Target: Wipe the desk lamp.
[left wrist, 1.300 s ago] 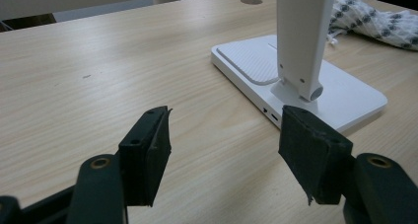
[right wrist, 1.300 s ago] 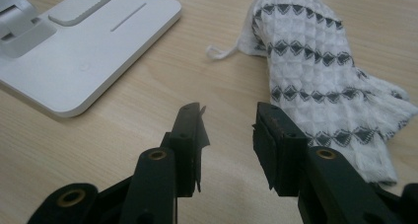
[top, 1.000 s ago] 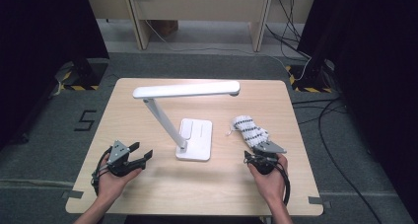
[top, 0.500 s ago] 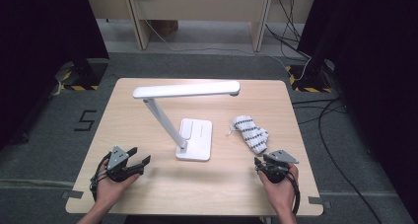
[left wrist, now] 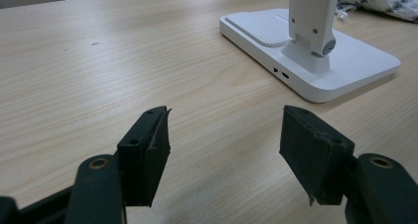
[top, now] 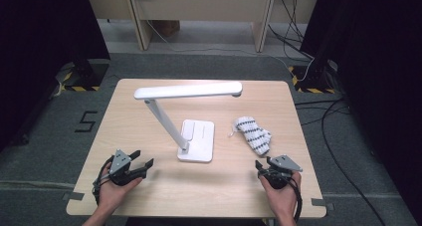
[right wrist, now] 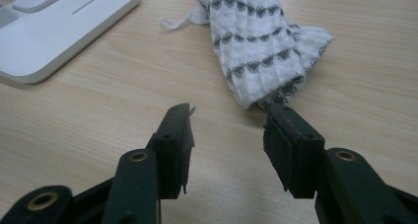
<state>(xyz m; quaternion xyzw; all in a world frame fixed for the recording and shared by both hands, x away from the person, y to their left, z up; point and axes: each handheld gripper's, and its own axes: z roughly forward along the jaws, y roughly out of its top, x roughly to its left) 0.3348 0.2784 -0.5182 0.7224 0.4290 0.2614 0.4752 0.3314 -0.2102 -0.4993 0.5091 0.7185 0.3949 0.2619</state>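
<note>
So the thing I'm working with is this little cloth (top: 253,134), white waffle-weave with rows of dark grey zigzag stripes running across it. It's folded or rolled up into a chunky, slightly lumpy oblong, not flat at all, lying on the light wood table (top: 224,196) toward my right side. It sits on a slant, one end pointing up toward the far edge and the other coming down toward me. There's a loose white thread (right wrist: 173,21) sticking out near the far end. The near end looks a bit ragged and sits right on the tabletop, just beside the white lamp base (top: 199,139) but not touching it.
</note>
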